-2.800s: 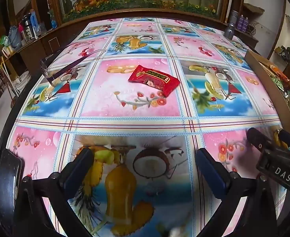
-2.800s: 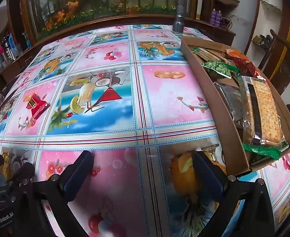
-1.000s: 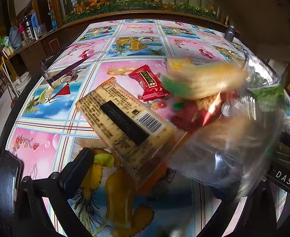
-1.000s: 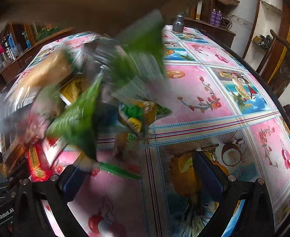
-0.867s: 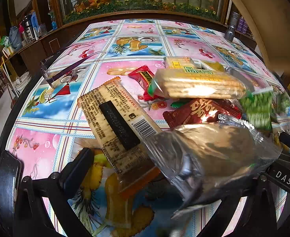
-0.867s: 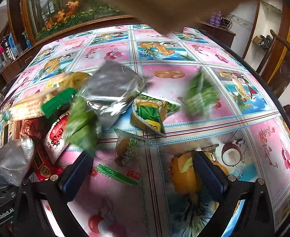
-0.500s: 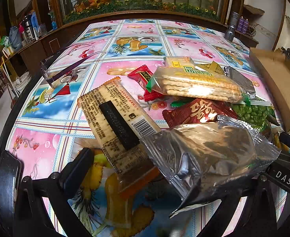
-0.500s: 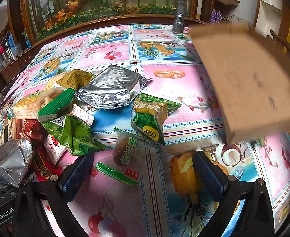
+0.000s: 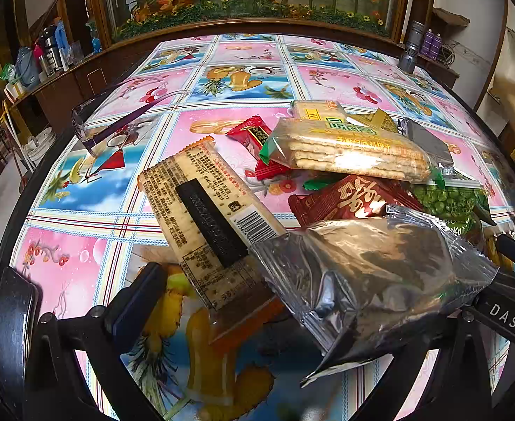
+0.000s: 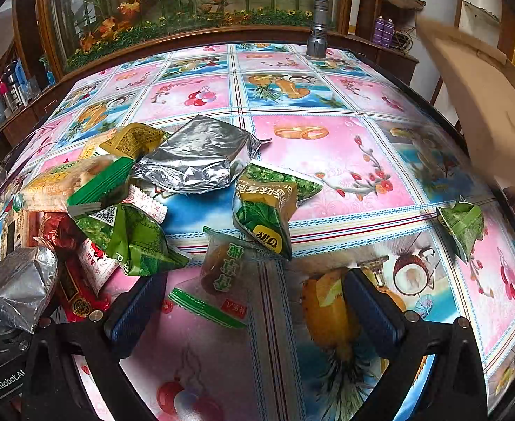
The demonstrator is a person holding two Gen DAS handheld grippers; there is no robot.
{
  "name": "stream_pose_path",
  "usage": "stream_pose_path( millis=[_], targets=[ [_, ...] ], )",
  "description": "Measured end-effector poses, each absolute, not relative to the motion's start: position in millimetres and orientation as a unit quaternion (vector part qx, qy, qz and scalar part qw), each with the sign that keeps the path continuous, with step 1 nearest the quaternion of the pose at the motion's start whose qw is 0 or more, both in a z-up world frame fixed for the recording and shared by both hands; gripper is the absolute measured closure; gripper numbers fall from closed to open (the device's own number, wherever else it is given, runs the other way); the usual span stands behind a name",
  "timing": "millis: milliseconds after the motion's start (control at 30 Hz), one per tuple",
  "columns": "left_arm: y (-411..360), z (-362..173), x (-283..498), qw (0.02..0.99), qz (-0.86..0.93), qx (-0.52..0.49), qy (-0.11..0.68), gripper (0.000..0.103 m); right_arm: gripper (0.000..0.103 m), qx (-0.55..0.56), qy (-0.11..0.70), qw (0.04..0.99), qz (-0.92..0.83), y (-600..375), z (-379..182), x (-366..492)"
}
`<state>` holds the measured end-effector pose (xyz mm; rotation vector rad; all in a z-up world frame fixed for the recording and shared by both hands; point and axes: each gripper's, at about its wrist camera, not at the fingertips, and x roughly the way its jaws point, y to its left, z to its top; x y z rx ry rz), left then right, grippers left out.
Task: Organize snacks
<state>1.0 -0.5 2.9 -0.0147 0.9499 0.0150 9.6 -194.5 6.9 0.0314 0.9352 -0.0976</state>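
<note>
Snacks lay heaped on the fruit-patterned tablecloth [image 10: 345,161], from a long cracker pack [image 9: 208,217] at left, past silver foil bags [image 10: 198,158] and green pea packets [image 10: 268,203], to a tilted cardboard box [image 10: 485,105] at right. Left gripper [image 9: 257,315] and right gripper [image 10: 254,308] both stood wide apart, holding nothing.
</note>
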Motion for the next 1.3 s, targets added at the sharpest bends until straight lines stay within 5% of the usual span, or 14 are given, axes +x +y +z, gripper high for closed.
stream_pose_path(
  millis=[1300],
  targets=[
    [-0.4, 2.8, 0.9, 0.889, 0.007, -0.007, 0.457, 0.000, 0.000, 0.005, 0.450, 0.892, -0.027, -185.2, 5.6, 8.1]
  ],
)
